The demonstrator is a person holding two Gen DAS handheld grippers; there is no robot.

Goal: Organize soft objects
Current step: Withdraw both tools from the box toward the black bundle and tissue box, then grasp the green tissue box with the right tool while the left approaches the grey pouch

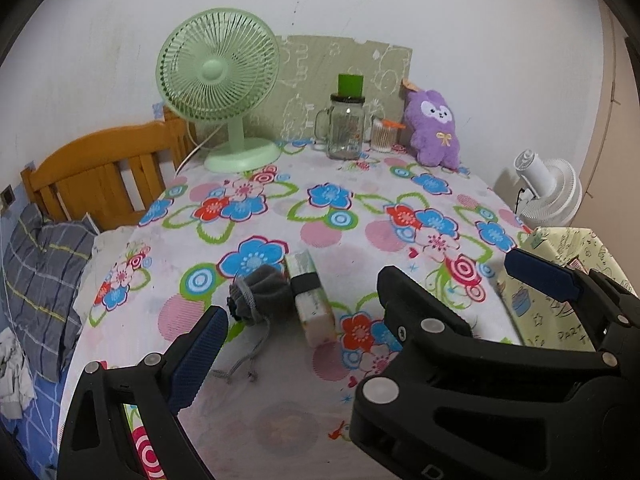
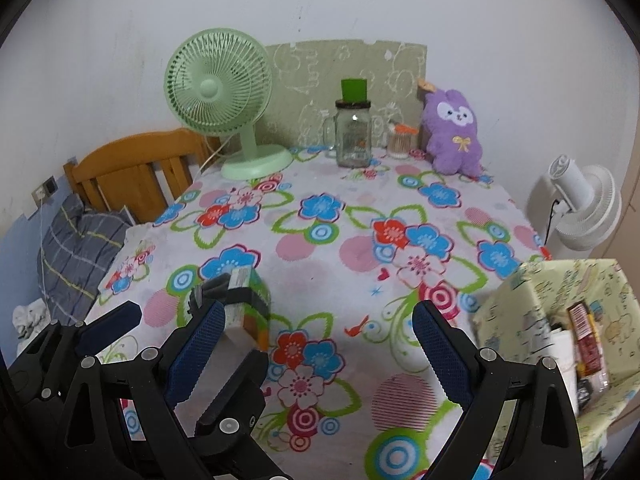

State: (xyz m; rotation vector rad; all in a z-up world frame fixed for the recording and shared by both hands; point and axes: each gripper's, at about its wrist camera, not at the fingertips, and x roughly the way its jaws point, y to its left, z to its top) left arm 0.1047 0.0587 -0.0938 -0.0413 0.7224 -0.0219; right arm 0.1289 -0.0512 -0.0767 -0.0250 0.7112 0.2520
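A grey drawstring pouch [image 1: 262, 294] lies on the flowered tablecloth [image 1: 340, 208], touching a small green-and-white box [image 1: 312, 300]. A purple plush toy [image 1: 434, 128] sits upright at the table's far right, against the wall. My left gripper [image 1: 360, 304] is open and empty, hovering just short of the pouch and box. My right gripper [image 2: 320, 340] is open and empty to the right of the box [image 2: 248, 304]; the left gripper [image 2: 108, 326] shows at its lower left. The plush [image 2: 454, 132] also shows far off.
A green desk fan [image 1: 220, 84], a glass mug jar [image 1: 346, 128] and a swab jar [image 1: 382, 134] stand at the back. A yellow fabric bin [image 2: 560, 332] with packets sits at the right. A white fan [image 2: 580, 208] stands behind it. A bed with a pillow [image 1: 40, 264] lies left.
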